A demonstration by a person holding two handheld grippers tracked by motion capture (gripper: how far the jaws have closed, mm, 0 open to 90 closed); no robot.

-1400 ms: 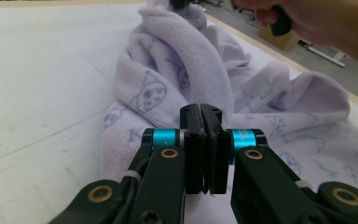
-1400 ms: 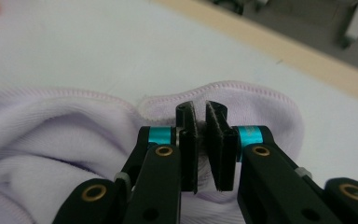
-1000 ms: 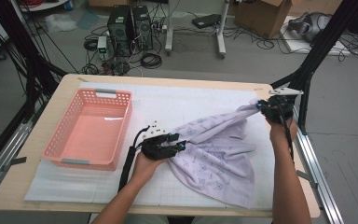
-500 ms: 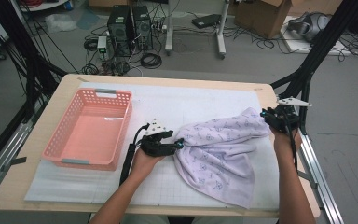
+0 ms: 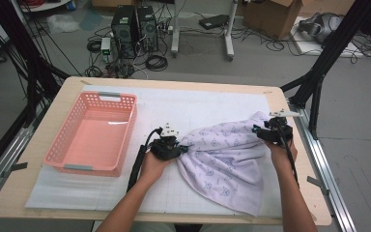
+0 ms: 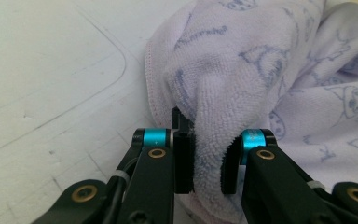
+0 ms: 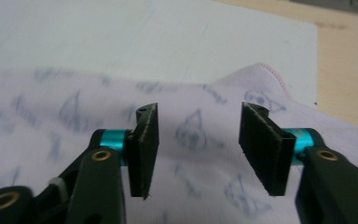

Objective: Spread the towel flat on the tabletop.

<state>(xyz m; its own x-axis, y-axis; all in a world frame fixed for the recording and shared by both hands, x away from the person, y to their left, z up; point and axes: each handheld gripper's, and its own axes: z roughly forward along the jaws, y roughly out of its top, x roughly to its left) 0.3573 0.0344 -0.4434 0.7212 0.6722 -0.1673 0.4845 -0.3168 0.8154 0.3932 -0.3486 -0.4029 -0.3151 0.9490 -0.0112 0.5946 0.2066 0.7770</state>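
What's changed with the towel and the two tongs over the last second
The right tongs came down and their jaws have just been opening, releasing the towel corner, which now lies on the mat. The left tongs have just been closing and now pinch a towel fold. The pink basket stayed put.

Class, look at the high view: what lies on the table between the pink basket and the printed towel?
In the high view, between the pink basket and the printed towel sits the left gripper on bare white mat, pinching the towel's near edge.
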